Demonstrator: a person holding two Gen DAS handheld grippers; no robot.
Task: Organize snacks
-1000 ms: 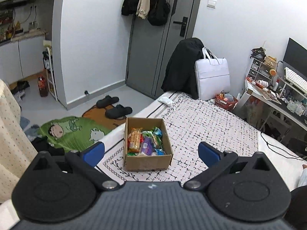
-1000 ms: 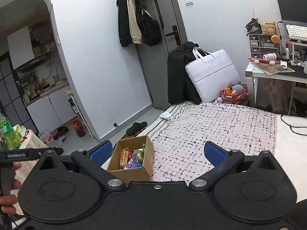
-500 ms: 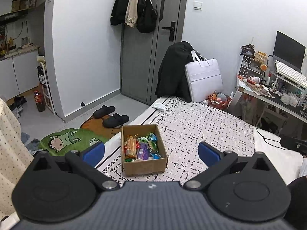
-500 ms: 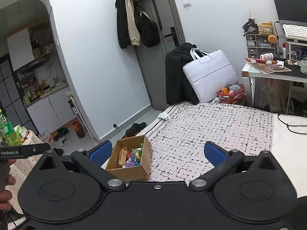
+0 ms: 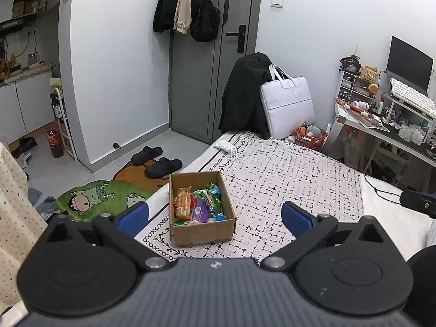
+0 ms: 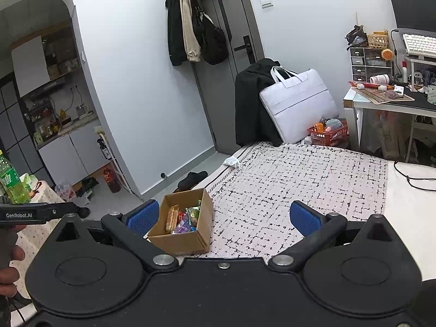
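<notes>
A small open cardboard box (image 5: 202,229) (image 6: 188,241) sits near the bed's left edge on a black-and-white patterned cover (image 5: 286,179) (image 6: 299,179). Inside it lie several wrapped snacks (image 5: 197,201) (image 6: 183,219), among them an orange packet, a purple one and green ones. My left gripper (image 5: 214,214) hangs open well short of the box, nothing between its blue pads. My right gripper (image 6: 223,215) is open too and holds nothing, with the box just inside its left finger (image 6: 143,216) in that view.
A white face mask (image 5: 224,145) lies at the cover's far corner. A white bag (image 5: 287,106) and black coat lean at the bed's end beside a red basket (image 5: 310,136). Slippers (image 5: 156,160) and a green mat are on the floor left. A desk (image 5: 381,128) stands right. A hand (image 6: 9,267) shows at the left edge.
Both cameras have drawn back and risen a little, so the box looks smaller and farther away. Both grippers stay open and empty.
</notes>
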